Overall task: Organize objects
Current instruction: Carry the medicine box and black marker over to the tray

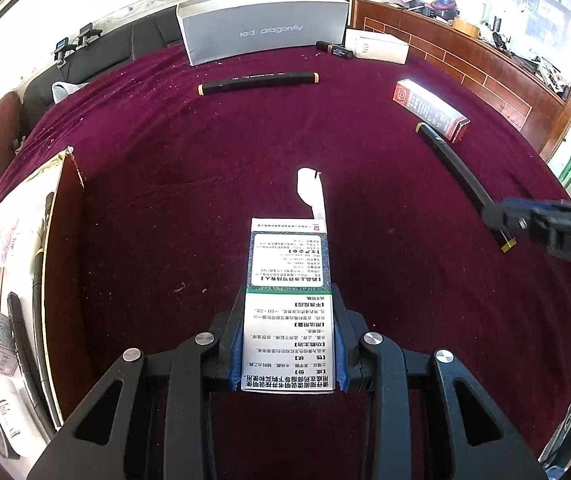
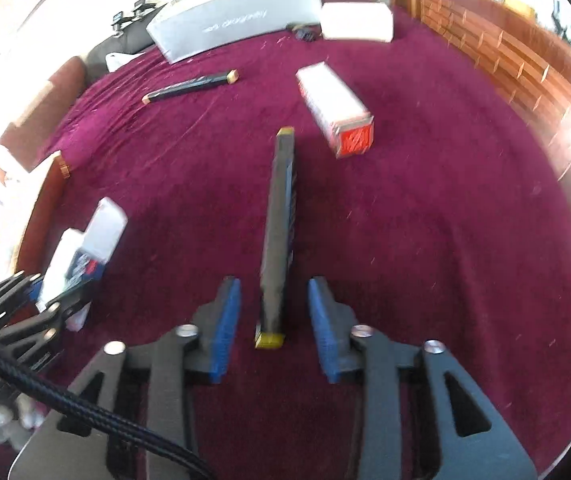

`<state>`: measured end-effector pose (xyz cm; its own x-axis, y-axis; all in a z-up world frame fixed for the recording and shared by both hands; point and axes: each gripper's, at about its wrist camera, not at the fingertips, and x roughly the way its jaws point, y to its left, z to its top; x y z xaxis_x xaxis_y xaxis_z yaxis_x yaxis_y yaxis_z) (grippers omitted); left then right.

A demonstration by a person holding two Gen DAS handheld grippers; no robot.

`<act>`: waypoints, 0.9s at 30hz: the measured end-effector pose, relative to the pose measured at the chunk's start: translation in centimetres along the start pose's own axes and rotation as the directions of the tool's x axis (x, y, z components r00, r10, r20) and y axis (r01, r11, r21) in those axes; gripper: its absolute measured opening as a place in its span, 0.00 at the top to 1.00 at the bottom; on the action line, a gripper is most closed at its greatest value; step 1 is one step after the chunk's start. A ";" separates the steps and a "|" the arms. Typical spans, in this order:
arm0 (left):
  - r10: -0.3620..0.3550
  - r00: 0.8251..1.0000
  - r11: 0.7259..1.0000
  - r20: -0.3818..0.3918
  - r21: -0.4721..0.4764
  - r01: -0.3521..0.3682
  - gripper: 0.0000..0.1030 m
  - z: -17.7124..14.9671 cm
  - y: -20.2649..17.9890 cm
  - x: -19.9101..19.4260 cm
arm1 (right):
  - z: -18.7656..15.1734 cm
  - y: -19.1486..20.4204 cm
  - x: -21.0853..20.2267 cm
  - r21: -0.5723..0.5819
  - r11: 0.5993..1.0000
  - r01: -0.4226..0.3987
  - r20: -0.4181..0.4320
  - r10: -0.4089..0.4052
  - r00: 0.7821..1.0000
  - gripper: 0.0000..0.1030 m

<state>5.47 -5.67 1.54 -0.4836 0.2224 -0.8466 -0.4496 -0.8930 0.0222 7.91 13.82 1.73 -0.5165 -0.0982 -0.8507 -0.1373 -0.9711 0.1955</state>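
My left gripper (image 1: 288, 292) is shut on a white and green medicine box (image 1: 289, 272) printed with text, its torn flap sticking out ahead, held above the maroon cloth (image 1: 165, 160). In the right wrist view that left gripper (image 2: 45, 296) and its box (image 2: 101, 232) sit at the left. My right gripper (image 2: 274, 280) stands open astride the near end of a long black stick box with gold ends (image 2: 281, 200), with a gap on each side of the blue pads (image 2: 225, 320). The left wrist view shows the same stick box (image 1: 453, 160) running under the right gripper (image 1: 501, 216).
A gold-edged open box (image 1: 61, 240) holding several items stands at the left. A second black stick box (image 1: 257, 82) and a red and white carton (image 1: 429, 110) lie further back. A grey shoebox (image 1: 261, 26) and a white box (image 1: 377, 46) line the far edge.
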 end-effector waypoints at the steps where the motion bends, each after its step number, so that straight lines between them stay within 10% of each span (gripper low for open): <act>1: 0.002 1.000 1.000 0.003 0.000 -0.002 0.71 0.0 0.0 0.0 | 0.4 0.2 0.1 -0.005 1.000 0.015 0.015 -0.015 1.000 0.60; 10: 0.015 1.000 1.000 0.024 -0.027 -0.014 0.59 0.5 -0.4 0.5 | 2.0 2.4 2.4 -0.065 0.989 0.132 0.049 -0.129 0.990 0.61; 14: 0.003 0.999 0.999 0.034 -0.034 -0.002 0.65 0.4 -0.3 0.4 | 1.9 2.4 2.4 -0.066 0.982 0.178 0.061 -0.174 0.983 0.78; 27: -0.088 0.995 0.990 0.048 -0.105 0.092 0.72 -0.4 0.5 -1.3 | 1.1 -0.5 1.0 0.082 0.997 -0.002 0.063 -0.003 0.998 0.88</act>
<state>6.14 -6.59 2.47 -0.4774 0.3183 -0.8190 -0.4109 -0.9048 -0.1121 6.55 14.48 1.36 -0.5682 -0.0811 -0.8189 -0.2051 -0.9498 0.2364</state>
